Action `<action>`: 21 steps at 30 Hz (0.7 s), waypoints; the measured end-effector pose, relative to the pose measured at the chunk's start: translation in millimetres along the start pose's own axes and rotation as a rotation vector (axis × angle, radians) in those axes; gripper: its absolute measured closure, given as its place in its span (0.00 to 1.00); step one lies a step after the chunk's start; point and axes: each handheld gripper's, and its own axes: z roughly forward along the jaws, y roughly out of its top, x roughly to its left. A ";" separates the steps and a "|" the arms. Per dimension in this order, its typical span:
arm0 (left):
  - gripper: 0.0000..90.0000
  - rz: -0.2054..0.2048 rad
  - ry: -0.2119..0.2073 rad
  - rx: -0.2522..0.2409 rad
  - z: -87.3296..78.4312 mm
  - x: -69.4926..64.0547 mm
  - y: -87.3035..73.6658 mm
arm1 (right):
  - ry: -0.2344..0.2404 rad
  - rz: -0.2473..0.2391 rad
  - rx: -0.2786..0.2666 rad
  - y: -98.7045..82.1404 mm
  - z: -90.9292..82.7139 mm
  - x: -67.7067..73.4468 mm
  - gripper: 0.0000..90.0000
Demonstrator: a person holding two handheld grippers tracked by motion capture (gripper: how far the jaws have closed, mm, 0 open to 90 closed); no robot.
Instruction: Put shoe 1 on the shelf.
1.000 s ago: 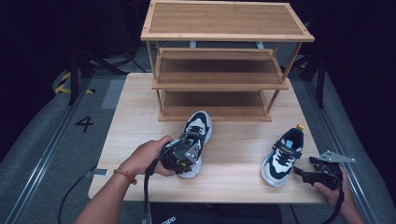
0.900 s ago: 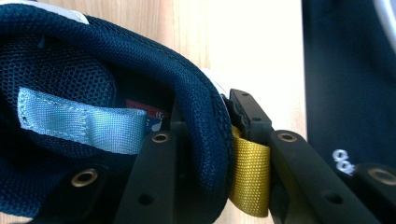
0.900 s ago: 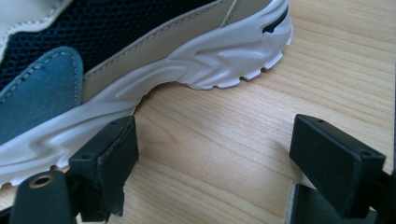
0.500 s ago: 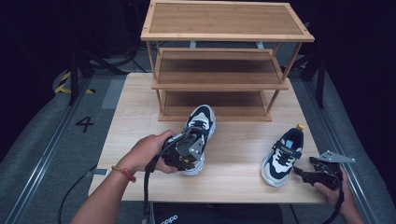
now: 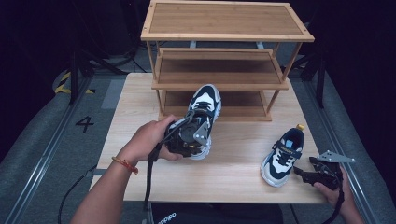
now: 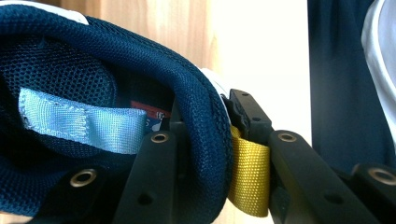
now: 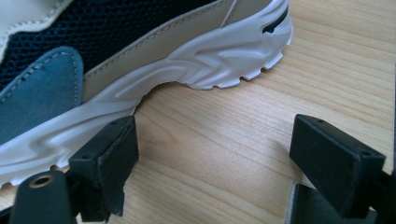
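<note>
The left gripper is a black block with a grey three-cornered plate on top and a black cable trailing back from it. Behind it, the left wrist wears a thin red and orange bracelet. The right gripper is also black, topped by a like grey plate. In the two gripper views the jaws are matt black bars with brass-ringed screw holes; the right pair end in blunt square pads.

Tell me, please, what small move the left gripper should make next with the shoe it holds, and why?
Probably carry it forward toward the rack. The left gripper is shut on the shoe at its heel collar, the shoe's toe points at the shelves, and the second shoe lies apart by the open right gripper.
</note>
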 end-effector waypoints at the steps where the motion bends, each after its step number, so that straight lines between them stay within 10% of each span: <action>1: 0.81 -0.004 0.005 0.001 -1.6 3.1 1.1 | 0.000 0.000 0.000 0.0 0.0 0.0 0.17; 21: 0.81 -0.101 0.069 -0.024 -19.6 88.8 24.1 | 0.001 -0.003 0.001 -0.3 -0.4 -0.1 0.18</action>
